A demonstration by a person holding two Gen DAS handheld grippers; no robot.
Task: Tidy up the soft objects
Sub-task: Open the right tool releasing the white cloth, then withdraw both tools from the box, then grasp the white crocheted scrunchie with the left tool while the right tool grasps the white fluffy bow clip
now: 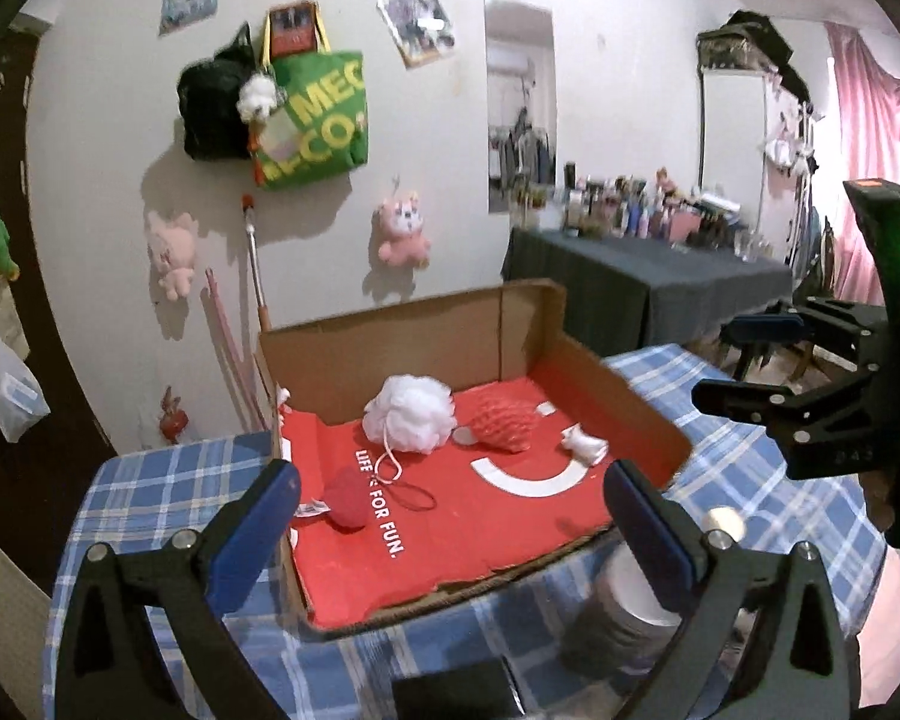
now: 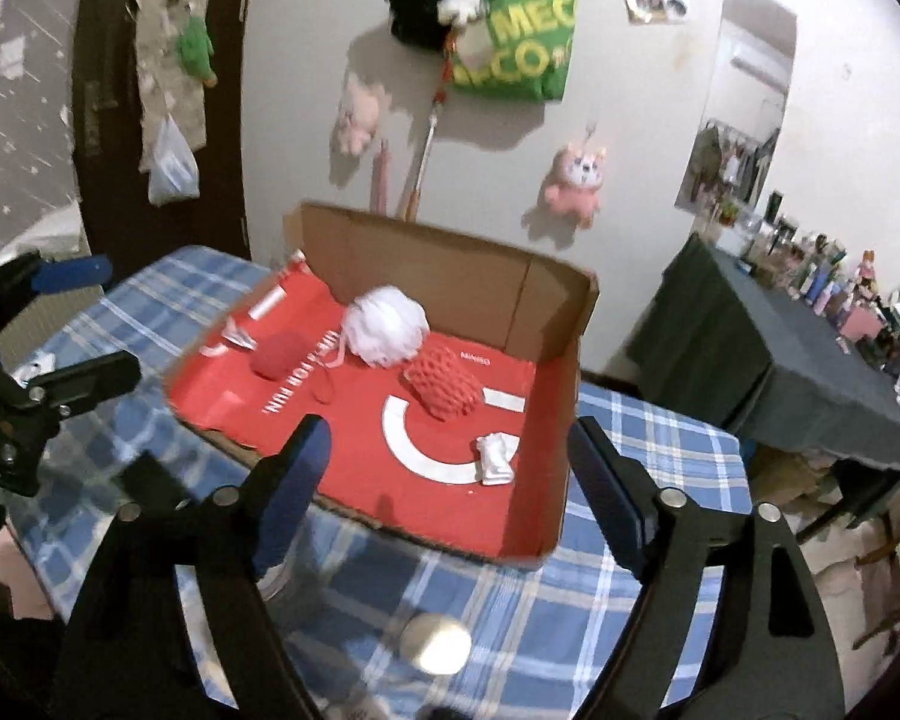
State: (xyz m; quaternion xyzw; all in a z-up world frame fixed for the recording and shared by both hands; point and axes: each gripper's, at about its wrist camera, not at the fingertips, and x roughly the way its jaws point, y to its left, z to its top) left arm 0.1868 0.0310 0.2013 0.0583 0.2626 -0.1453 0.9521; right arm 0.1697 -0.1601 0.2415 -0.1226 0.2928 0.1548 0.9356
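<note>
An open cardboard box (image 1: 426,324) (image 2: 546,294) with a red lining sits on the blue plaid table. Inside it lie a white bath pouf (image 1: 408,414) (image 2: 384,324), a red knitted sponge (image 1: 504,423) (image 2: 444,387), a round red soft ball (image 1: 345,501) (image 2: 279,354) and a small white crumpled piece (image 1: 585,444) (image 2: 495,459). My left gripper (image 1: 450,516) (image 2: 96,324) hovers open before the box's near edge, with nothing between its fingers. My right gripper (image 2: 450,474) (image 1: 732,360) stands open to the right of it, also with nothing in it.
A grey-white cylindrical stack (image 1: 624,612) and a small shiny round disc (image 2: 435,642) rest on the plaid cloth (image 1: 150,498) in front of the box. A dark-covered table (image 1: 648,276) crowded with bottles stands at the right. Plush toys and a green bag (image 1: 312,120) hang on the wall.
</note>
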